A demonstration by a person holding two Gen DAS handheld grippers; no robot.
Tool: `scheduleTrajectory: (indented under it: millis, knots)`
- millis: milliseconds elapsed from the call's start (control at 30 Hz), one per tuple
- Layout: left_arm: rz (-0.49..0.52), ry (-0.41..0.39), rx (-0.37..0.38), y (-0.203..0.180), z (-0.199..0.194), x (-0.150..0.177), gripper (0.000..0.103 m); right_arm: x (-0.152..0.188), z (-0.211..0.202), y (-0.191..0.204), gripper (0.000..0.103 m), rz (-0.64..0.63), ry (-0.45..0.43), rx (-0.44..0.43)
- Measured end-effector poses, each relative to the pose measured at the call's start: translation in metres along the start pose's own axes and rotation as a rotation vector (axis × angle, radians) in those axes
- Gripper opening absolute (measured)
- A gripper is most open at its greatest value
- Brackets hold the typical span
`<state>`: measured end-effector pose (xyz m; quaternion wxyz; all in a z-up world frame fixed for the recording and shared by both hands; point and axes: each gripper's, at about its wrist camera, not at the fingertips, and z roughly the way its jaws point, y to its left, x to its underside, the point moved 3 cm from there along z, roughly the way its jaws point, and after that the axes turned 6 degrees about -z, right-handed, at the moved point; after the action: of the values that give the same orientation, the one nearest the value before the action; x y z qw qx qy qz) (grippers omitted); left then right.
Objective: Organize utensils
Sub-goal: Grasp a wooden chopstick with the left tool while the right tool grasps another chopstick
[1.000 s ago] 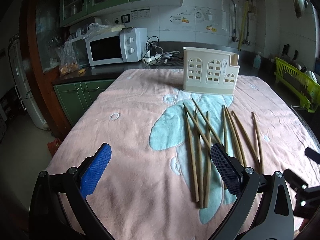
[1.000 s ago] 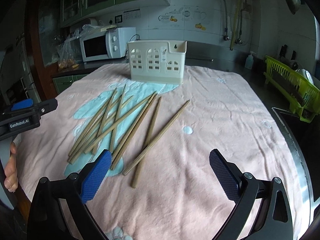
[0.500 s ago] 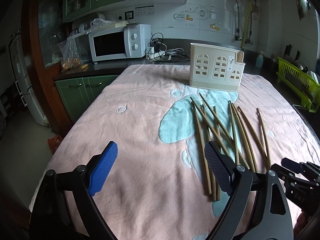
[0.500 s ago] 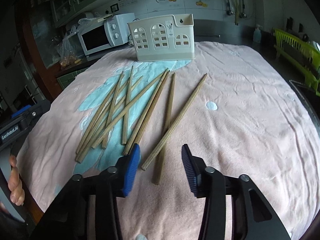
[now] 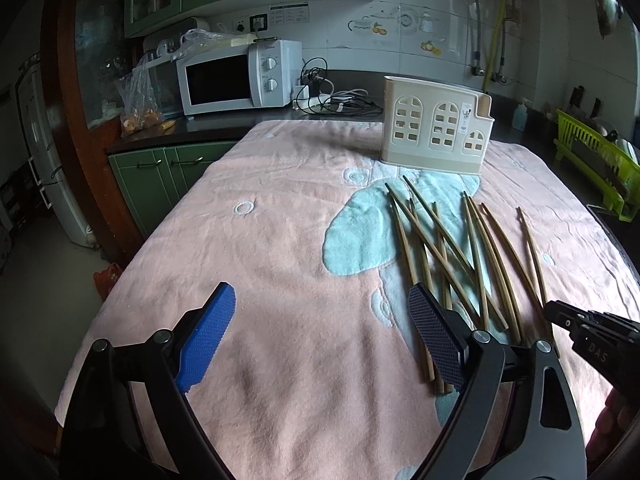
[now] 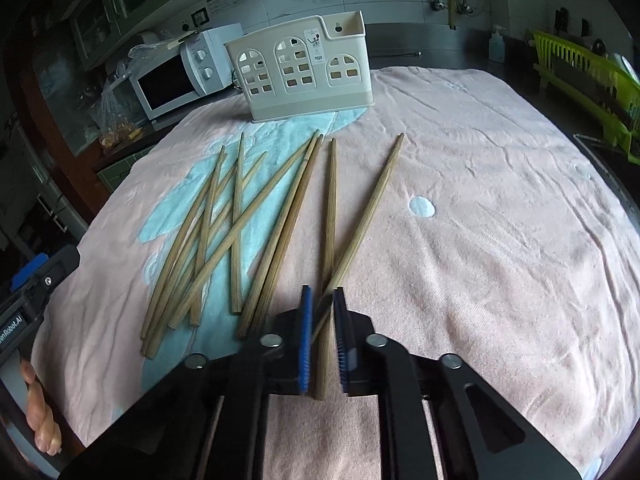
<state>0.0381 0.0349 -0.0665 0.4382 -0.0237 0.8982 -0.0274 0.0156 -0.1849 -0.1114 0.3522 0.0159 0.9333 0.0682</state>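
Several wooden chopsticks (image 6: 240, 236) lie scattered on a pink and blue towel (image 6: 480, 240), also in the left wrist view (image 5: 452, 248). A cream utensil holder (image 6: 304, 68) stands upright at the far side, also in the left wrist view (image 5: 436, 128). My right gripper (image 6: 323, 308) is nearly closed around the near ends of two crossed chopsticks (image 6: 330, 216) that lie on the towel. My left gripper (image 5: 320, 320) is open and empty above the towel, left of the chopsticks. The right gripper's tip shows at the left wrist view's right edge (image 5: 568, 320).
A microwave (image 5: 236, 76) and cables sit on the counter behind the table. A green dish rack (image 6: 592, 76) stands at the right. The table's left edge drops to the floor by green cabinets (image 5: 168, 176).
My right gripper has moved down and forward and closed from wide open onto the two right-hand chopsticks. My left gripper has drawn back slightly and stays open.
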Motion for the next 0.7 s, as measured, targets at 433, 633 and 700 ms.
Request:
scheduleTrajectory:
  millis: [433,633,700]
  knots:
    - [0.027,0.033,0.064,-0.009,0.000,0.011,0.085,0.001,-0.009,-0.021,0.000,0.011,-0.007,0.027]
    - [0.057,0.090,0.119,-0.024,0.010,0.021,0.070,0.001,-0.014,-0.023,0.027,0.020,-0.018,0.001]
    - [0.072,0.095,0.134,-0.029,0.011,0.022,0.068,0.001,-0.015,-0.021,0.030,0.006,-0.024,0.009]
